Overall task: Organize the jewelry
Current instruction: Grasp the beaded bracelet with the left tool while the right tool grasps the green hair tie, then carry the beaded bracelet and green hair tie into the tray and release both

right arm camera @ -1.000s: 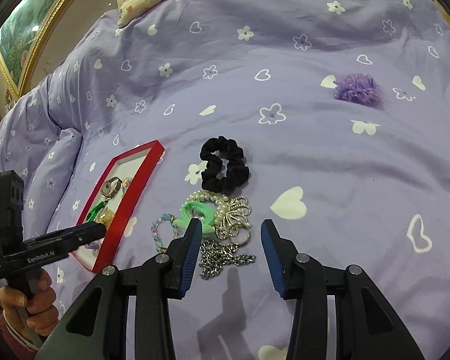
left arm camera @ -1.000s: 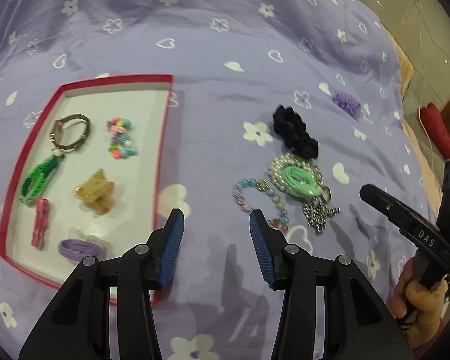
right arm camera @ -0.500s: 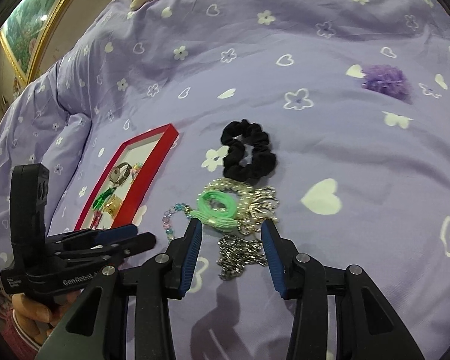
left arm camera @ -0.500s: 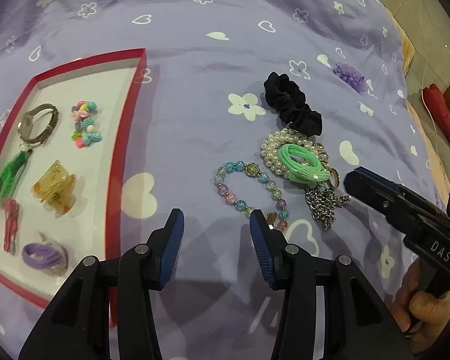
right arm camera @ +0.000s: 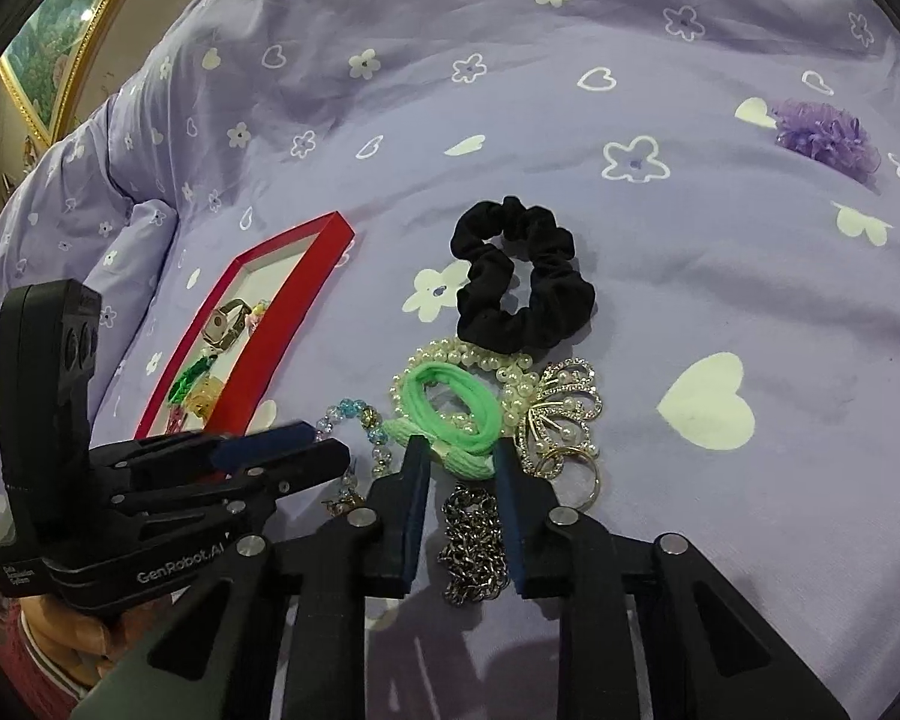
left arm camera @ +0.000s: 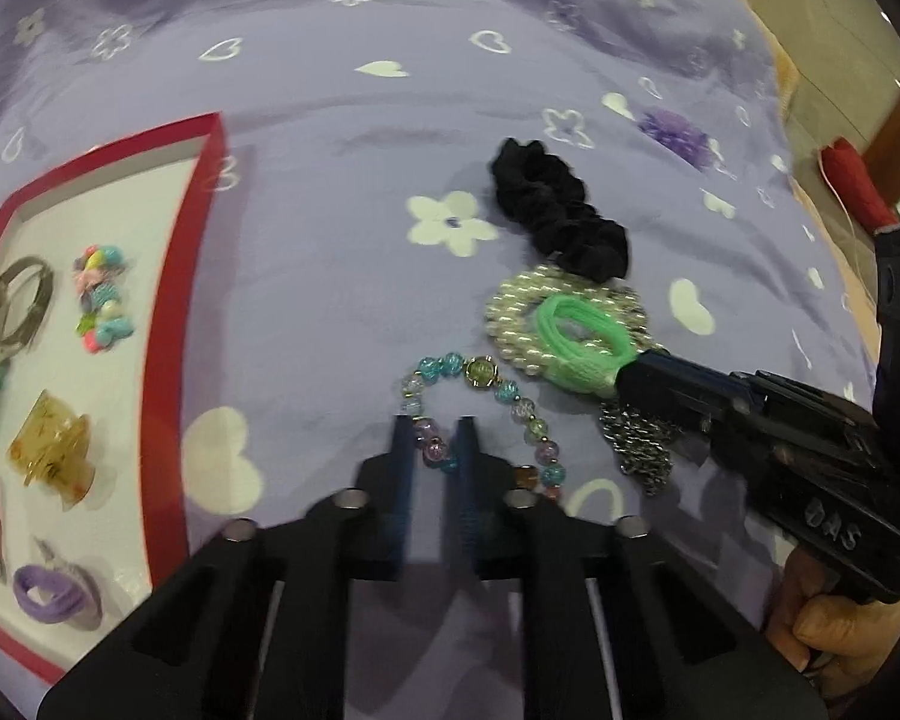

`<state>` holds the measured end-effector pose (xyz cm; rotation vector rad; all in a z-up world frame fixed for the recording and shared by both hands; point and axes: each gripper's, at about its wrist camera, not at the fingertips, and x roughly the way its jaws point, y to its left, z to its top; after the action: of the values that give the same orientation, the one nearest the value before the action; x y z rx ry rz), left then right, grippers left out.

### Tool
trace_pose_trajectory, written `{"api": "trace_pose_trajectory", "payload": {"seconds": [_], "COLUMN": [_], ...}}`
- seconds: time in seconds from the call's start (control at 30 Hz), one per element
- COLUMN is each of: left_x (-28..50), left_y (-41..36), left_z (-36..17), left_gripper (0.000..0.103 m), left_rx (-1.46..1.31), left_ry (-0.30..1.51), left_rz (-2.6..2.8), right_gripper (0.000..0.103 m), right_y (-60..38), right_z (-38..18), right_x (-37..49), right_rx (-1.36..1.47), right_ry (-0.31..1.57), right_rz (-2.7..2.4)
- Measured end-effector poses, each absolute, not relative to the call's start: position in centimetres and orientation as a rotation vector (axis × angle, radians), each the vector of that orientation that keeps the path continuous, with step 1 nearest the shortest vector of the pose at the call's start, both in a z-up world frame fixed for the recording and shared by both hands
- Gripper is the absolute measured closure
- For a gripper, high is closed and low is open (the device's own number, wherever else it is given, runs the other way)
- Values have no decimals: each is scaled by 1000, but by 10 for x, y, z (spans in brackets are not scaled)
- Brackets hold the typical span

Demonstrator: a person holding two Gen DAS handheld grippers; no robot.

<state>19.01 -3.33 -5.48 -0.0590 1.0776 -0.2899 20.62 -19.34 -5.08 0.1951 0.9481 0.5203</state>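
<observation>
We see a purple bedspread (left arm camera: 330, 276) bearing a red-rimmed tray (left arm camera: 177, 276) (already holding clips and ties). Beside it lies a black scrunchie (right arm camera: 522, 282). Our left gripper (left arm camera: 435, 429) has just closed, pinching the beaded bracelet (left arm camera: 480, 372). Our right gripper (right arm camera: 459, 450) has just closed on the green hair tie (right arm camera: 456, 414), which lies over a pearl bracelet (left arm camera: 510, 312).

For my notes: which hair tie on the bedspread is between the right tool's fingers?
The green hair tie, lying on the pearl bracelet. The black scrunchie and the purple one lie farther away.
</observation>
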Motion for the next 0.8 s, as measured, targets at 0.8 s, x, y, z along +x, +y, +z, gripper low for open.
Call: {"api": "trace_pose_trajectory", "payload": {"seconds": [0.8], "left_x": [139], "left_y": [8], "left_z": [-3], "left_gripper": [97], "left_rx": [-148], "left_ry": [934], "left_rz": [-275], "right_gripper": [100], "right_y": [-196], "right_z": [-16], "right_x": [177], "right_rx": [219], "right_ry": [872], "right_rz": [555]}}
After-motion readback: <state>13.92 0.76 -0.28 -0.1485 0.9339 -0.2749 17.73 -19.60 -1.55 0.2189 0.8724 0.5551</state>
